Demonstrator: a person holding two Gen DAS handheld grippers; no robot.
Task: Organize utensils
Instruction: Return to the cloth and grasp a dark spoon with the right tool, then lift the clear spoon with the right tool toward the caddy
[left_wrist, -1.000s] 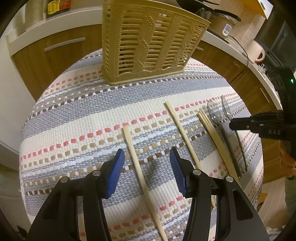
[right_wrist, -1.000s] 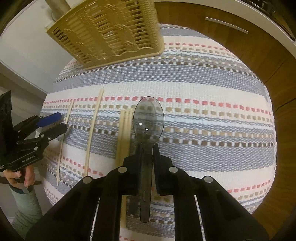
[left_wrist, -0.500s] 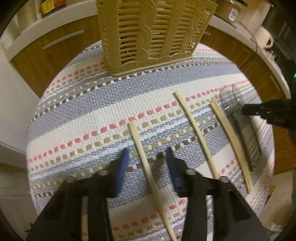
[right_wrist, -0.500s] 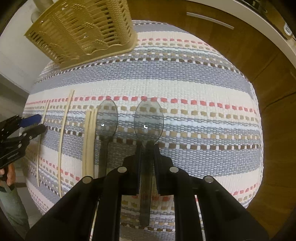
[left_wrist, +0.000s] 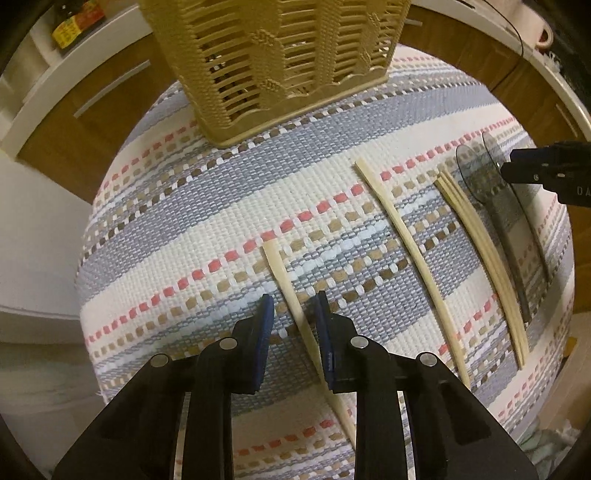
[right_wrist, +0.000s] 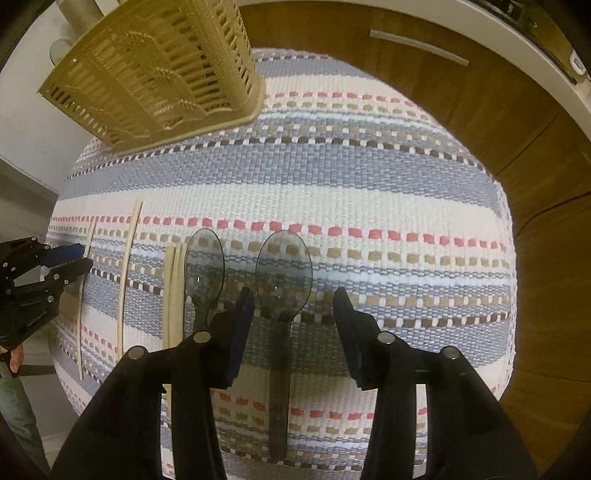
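Several pale chopsticks and two smoky clear plastic spoons lie on a striped woven mat. My left gripper is open, its blue pads on either side of the leftmost chopstick, not closed on it. A second chopstick and a pair of chopsticks lie to its right. My right gripper is open over the right spoon, which lies flat on the mat beside the left spoon. A tan slatted utensil basket stands at the far edge; it also shows in the right wrist view.
The striped mat covers a small table. Wooden cabinet doors and a white counter edge lie behind and to the right. My left gripper shows at the left edge of the right wrist view, with a hand under it.
My right gripper opened and let the spoon down onto the mat beside the other spoon. My left gripper moved down and narrowed around the leftmost chopstick.
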